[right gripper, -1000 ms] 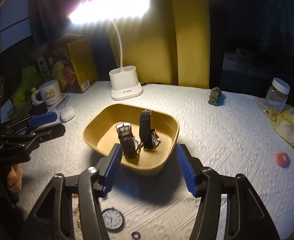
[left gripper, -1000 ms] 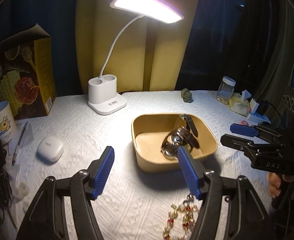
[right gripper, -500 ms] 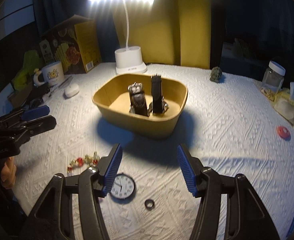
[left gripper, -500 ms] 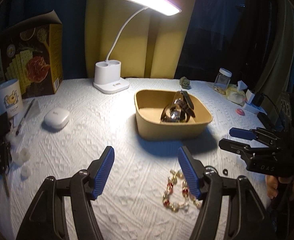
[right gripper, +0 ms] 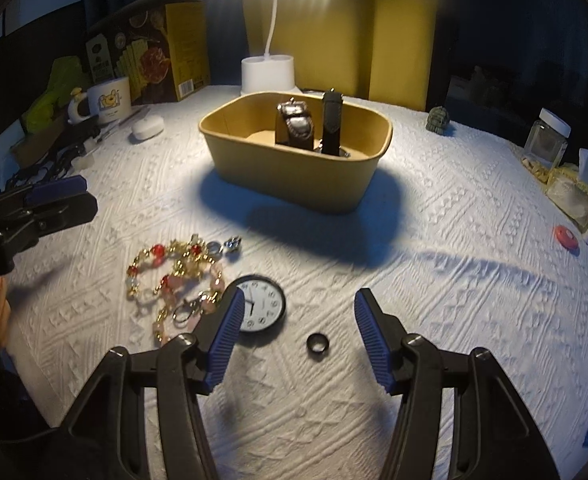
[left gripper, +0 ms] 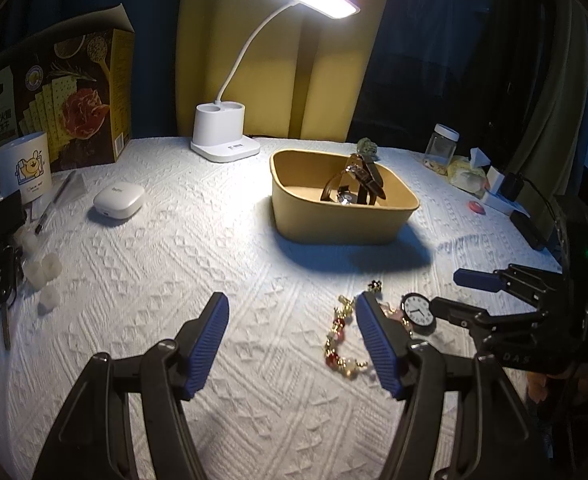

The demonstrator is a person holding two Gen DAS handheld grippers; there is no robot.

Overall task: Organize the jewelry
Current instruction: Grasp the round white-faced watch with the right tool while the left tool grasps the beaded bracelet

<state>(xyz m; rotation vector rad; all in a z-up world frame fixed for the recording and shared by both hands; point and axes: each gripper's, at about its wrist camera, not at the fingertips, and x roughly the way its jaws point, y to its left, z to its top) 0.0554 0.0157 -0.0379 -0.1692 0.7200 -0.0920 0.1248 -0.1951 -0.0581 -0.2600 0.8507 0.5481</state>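
2 watches [right gripper: 308, 128], 1 ring [right gripper: 317, 344], 1 tray [right gripper: 294, 176].

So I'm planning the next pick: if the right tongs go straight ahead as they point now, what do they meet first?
Probably the small dark ring, lying on the cloth between the open right tongs; the pocket watch sits left of that line. Depth is uncertain.
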